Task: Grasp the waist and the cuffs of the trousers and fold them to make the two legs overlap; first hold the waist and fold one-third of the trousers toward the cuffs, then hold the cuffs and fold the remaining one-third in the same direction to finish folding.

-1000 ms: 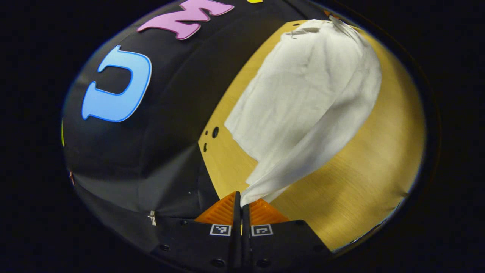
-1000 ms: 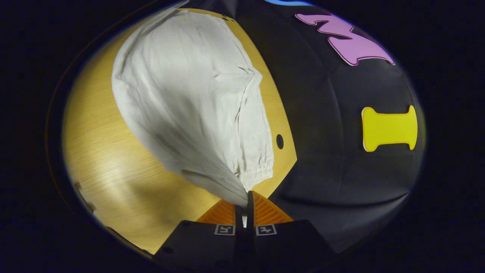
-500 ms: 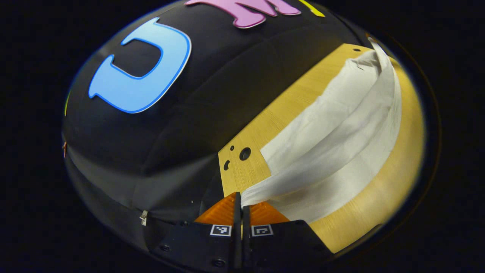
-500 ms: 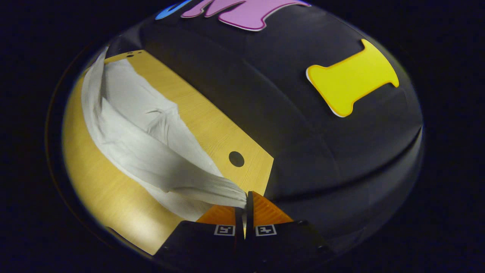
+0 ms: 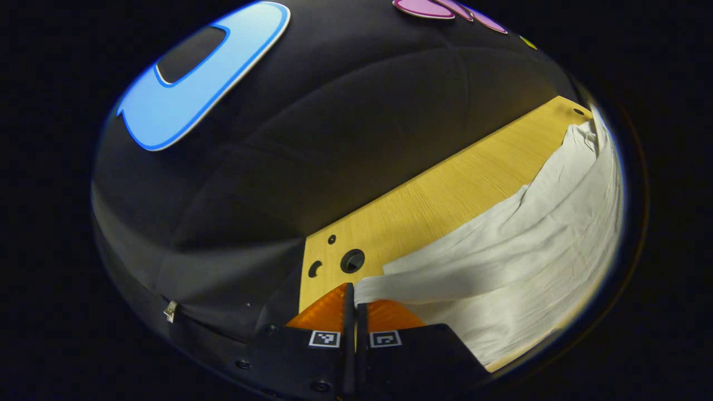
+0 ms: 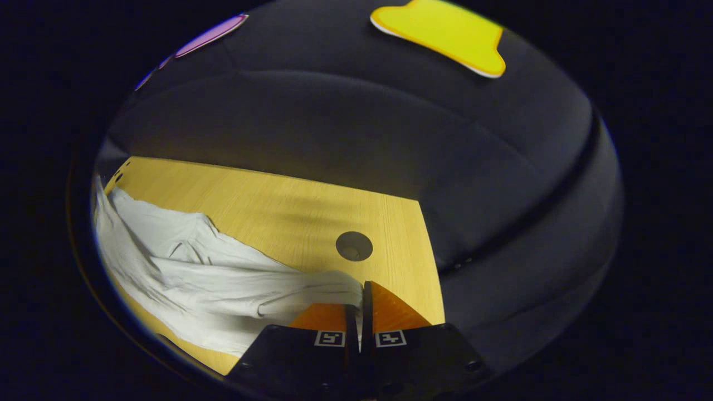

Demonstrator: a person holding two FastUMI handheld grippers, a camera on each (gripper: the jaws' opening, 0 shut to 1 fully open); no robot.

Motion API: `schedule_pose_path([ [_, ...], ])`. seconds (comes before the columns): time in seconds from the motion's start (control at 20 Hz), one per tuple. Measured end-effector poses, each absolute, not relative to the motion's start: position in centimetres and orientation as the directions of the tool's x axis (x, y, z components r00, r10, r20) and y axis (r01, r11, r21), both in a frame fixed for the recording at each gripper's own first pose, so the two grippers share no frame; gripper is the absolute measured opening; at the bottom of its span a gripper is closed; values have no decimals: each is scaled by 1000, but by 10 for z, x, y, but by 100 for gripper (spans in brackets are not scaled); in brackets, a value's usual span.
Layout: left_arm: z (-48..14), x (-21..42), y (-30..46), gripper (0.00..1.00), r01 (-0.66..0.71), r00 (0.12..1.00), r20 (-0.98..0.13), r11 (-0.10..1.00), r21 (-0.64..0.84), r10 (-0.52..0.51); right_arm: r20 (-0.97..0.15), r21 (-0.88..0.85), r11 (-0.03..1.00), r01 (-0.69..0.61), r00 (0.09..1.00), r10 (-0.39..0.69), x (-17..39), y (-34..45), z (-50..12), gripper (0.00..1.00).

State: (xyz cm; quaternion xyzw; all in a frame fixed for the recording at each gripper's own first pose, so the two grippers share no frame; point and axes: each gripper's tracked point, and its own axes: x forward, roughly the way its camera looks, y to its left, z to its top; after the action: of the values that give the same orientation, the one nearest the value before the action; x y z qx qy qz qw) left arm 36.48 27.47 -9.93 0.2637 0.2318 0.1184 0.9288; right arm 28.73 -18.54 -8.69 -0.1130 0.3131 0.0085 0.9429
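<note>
White trousers [image 5: 518, 262] lie along the wooden table [image 5: 445, 195], stretched between my two grippers. In the left gripper view my left gripper [image 5: 353, 292] is shut on one end of the cloth, low over the table near its corner. In the right gripper view the trousers [image 6: 200, 284] run off to the left, and my right gripper [image 6: 359, 292] is shut on their other end, a gathered edge. The fabric is doubled over on itself with long creases.
The table has round holes [image 5: 352, 260] near the left gripper and one hole [image 6: 353, 245] just ahead of the right gripper. The black booth wall [image 5: 306, 139] stands close behind the table's far edge and around its corners.
Both grippers have carried the lifted near edge of the trousers forward and down toward the far side. The cloth, hanging high a second ago, now lies low and folded over itself.
</note>
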Motion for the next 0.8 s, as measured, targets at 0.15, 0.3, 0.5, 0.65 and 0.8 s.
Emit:
schedule_pose_path([
  [0.15, -111, 361, 275, 5, -161, 853, -367, 857, 490, 371, -613, -166, 984, -56, 788, -59, 288, -183, -95, 7],
  [0.3, -112, 351, 264, 16, -190, 863, -371, 901, 390, 342, -623, -136, 990, -23, 779, -67, 287, -185, -103, 33],
  [0.5, -103, 334, 231, 87, -195, 893, -367, 959, 207, 261, -643, -54, 998, 30, 764, -58, 262, -192, -101, 100],
  [0.65, -79, 311, 216, 97, -207, 918, -322, 972, 110, 232, -623, -4, 995, 99, 778, -80, 240, -209, -91, 98],
  [0.8, -50, 289, 197, 97, -193, 941, -274, 980, 50, 199, -594, 82, 973, 216, 795, -127, 227, -228, -85, 98],
])
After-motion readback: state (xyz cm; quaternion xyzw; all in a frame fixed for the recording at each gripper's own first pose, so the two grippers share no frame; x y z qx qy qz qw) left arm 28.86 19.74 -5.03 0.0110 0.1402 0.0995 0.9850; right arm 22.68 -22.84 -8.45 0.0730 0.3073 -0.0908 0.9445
